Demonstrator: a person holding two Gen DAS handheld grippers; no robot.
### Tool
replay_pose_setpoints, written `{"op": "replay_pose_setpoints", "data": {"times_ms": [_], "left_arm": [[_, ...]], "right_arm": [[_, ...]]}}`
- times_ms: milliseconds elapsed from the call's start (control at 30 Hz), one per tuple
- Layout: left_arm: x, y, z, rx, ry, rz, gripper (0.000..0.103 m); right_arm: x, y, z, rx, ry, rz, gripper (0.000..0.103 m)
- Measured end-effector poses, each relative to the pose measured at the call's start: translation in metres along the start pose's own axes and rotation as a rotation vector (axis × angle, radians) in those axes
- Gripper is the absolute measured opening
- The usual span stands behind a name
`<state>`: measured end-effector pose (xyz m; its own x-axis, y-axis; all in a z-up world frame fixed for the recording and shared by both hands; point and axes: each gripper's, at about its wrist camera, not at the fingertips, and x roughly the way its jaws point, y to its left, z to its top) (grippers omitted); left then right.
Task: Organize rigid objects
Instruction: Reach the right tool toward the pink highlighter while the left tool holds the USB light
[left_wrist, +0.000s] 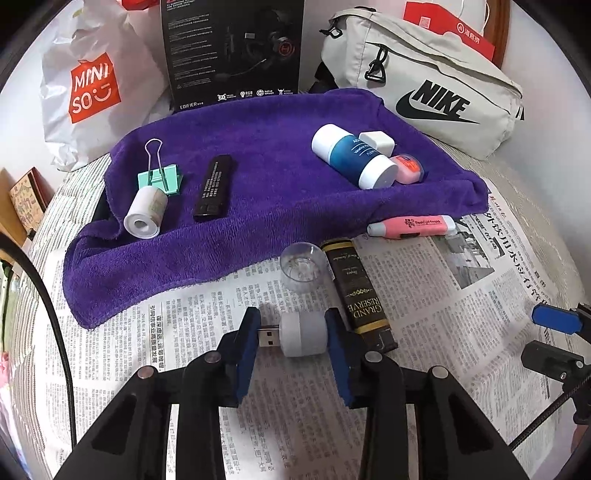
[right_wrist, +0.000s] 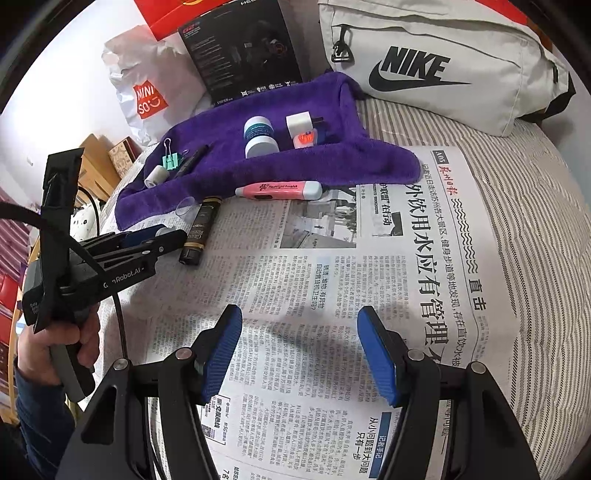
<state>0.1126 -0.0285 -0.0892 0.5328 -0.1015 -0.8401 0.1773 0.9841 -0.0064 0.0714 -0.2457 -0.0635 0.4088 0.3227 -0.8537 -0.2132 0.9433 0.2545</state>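
The USB plug-in light (left_wrist: 295, 334), a small white cylinder with a metal USB connector sticking out to its left, is sitting between the blue pads of my left claw (left_wrist: 291, 332), just above the newspaper (left_wrist: 184, 332) and short of the purple towel (left_wrist: 258, 177); the right pad is touching its body and the left pad is at the plug's tip, so I am judging the claw to be gripping it, though I cannot tell how firmly. I am reading this as the carry step: several items are already lying on the towel, among them a binder clip (left_wrist: 160, 173), a white roll (left_wrist: 146, 212), a black stick (left_wrist: 214, 190) and a blue-and-white bottle (left_wrist: 354, 155), while a clear cup (left_wrist: 303, 266), a dark tube (left_wrist: 356, 291) and a pink highlighter (left_wrist: 412, 226) are waiting on the paper. Next I am expecting to need a lift clear of the cup and a forward reach onto bare towel. My right claw (right_wrist: 299, 350) is hanging open and empty over the newspaper. Everything appears to be resting on a striped bed (right_wrist: 535, 206), with a Nike bag (right_wrist: 443, 62), a Miniso bag (left_wrist: 88, 88) and a black box (left_wrist: 232, 51) at the back
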Motion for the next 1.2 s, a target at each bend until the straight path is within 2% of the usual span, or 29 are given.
{"op": "replay_pose_setpoints", "data": {"times_ms": [233,633,867,967,1133,1200], "left_arm": [[-0.003,0.003,-0.002,0.001,0.007,-0.012,0.034],[-0.023,0.033,-0.016,0.009,0.002,0.029,0.034],[-0.022,0.037,-0.022,0.015,0.008,0.007,0.034],[-0.019,0.034,-0.022,0.022,0.01,-0.011,0.034],[-0.017,0.034,-0.021,0.024,0.005,-0.027,0.034],[-0.017,0.036,-0.021,0.025,0.005,-0.035,0.034]], "right_arm": [[0.0,0.003,0.0,-0.004,-0.001,0.004,0.064],[0.018,0.022,0.013,-0.004,-0.03,0.025,0.064],[0.039,0.024,0.043,-0.128,-0.047,-0.079,0.064],[0.046,0.019,0.055,-0.165,-0.049,-0.087,0.064],[0.059,0.01,0.069,-0.21,-0.036,-0.01,0.064],[0.063,0.009,0.072,-0.233,-0.041,-0.01,0.064]]}}
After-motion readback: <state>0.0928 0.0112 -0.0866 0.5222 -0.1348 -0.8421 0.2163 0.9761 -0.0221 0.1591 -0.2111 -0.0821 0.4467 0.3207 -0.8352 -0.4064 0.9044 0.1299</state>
